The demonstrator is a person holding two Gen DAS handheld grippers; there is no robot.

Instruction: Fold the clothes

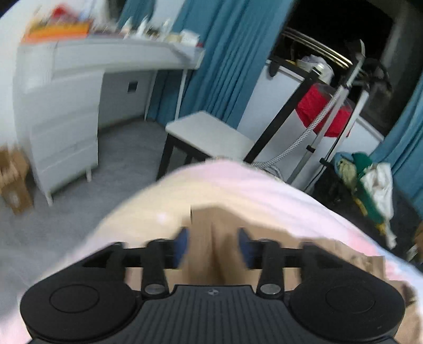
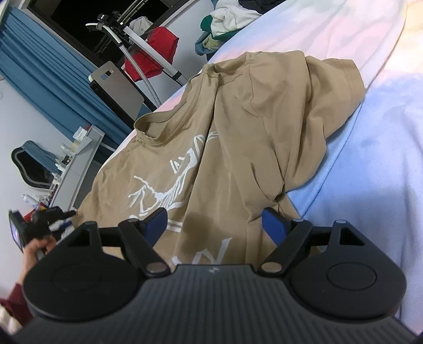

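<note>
**Tan T-shirt on the bed, left tool gripping its fabric**

The bed (image 2: 370, 158), covered in a pale sheet with pink and blue tints, fills most of the right wrist view and carries the tan T-shirt (image 2: 238, 127). The shirt lies rumpled, collar towards the bed's edge, a white printed graphic showing on its front, and one side bunched into a raised fold. Blue curtains (image 1: 224, 66) hang behind a white desk (image 1: 79, 87) cluttered on top, with a small white stool (image 1: 208, 132) standing on the grey carpet nearby. A garment steamer stand (image 2: 148, 50) with a red cloth (image 2: 156, 50) over it stands just beyond the bed, beside a heap of clothes (image 2: 227, 18).

The right tool (image 2: 215, 221) hovers over the shirt's lower part, its blue fingers spread wide with nothing between them. The left tool (image 1: 212, 243), blurred, has its fingers drawn in narrow around a pinched ridge of the tan fabric at the bed's edge.
</note>
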